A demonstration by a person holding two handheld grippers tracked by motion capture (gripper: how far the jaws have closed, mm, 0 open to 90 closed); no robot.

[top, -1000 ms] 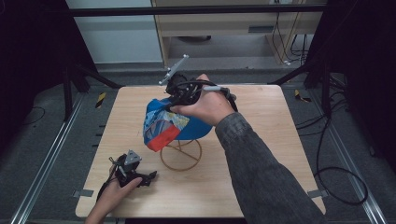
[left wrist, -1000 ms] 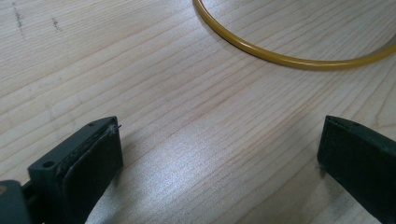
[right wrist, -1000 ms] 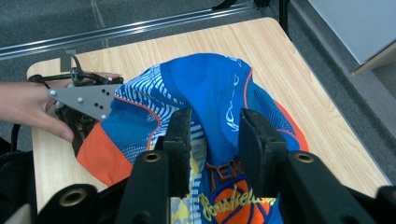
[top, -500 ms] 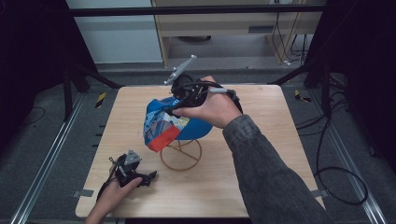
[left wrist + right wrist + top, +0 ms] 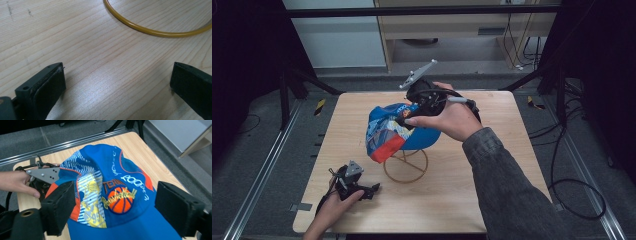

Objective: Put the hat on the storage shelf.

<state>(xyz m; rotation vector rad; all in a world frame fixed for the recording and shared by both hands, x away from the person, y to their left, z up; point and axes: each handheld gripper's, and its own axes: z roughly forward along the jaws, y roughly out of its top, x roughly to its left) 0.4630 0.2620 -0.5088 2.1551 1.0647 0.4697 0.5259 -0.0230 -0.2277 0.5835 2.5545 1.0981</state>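
Blue cloth, printed with white stripes, yellow figures and an orange basketball, makes up the cap (image 5: 399, 132) that sits on a thin yellow wire stand (image 5: 406, 167) near the middle of the pale wooden table (image 5: 492, 200). The stand's base is a round ring lying flat on the grained boards. The cap's orange-edged brim hangs toward the table's left edge. The right gripper (image 5: 414, 112) hovers over the crown from the far side; its black, foam-faced jaws have just been opening and stand wide on either side of the cap, not pressing the cloth. The left gripper (image 5: 362, 190) rests near the near left corner, its blocky jaws released and spread over bare wood just beside the ring.
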